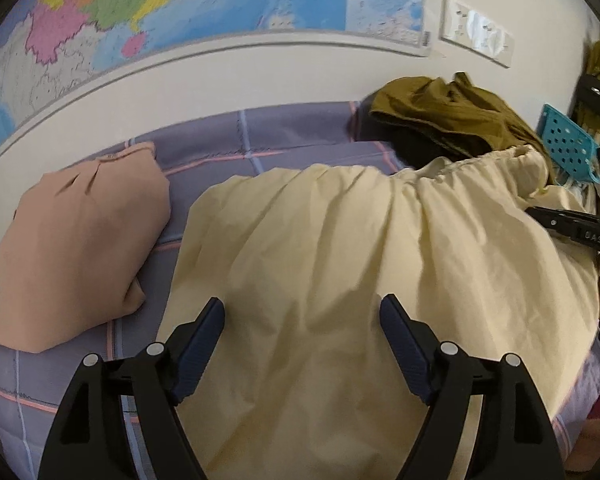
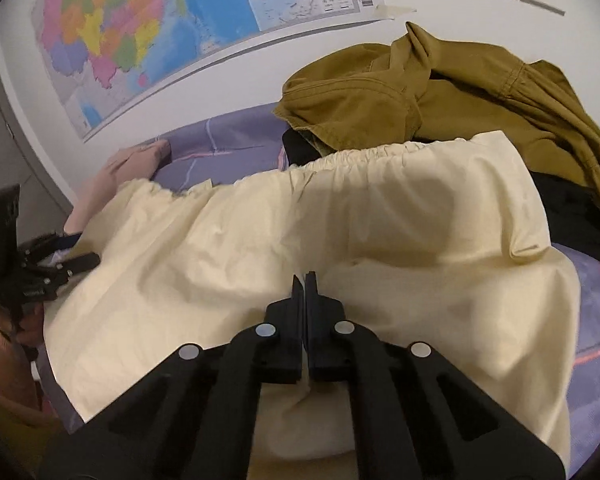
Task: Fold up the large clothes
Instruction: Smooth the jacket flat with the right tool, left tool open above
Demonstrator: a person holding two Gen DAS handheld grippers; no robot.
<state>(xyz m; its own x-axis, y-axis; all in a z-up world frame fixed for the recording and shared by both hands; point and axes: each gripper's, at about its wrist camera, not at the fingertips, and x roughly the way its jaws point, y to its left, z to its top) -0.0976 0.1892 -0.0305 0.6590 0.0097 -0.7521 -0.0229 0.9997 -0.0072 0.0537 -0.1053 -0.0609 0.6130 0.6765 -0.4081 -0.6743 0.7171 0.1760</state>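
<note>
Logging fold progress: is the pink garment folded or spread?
Folded. The pink garment lies as a compact bundle with tucked edges on the bed, beside the cream garment.

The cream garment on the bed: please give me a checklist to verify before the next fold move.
1. Right gripper shut on the cream garment: ok; a fold of fabric sits between its fingers.
2. Left gripper holding fabric: not ok; open above the cloth.
3. Elastic waistband laid out straight: ok.
4. Garment free of the olive jacket: not ok; waistband edge lies against it.
5. Folded pink garment out of the way: ok; beside, at the left.
6. Garment flat: not ok; wrinkled.
</note>
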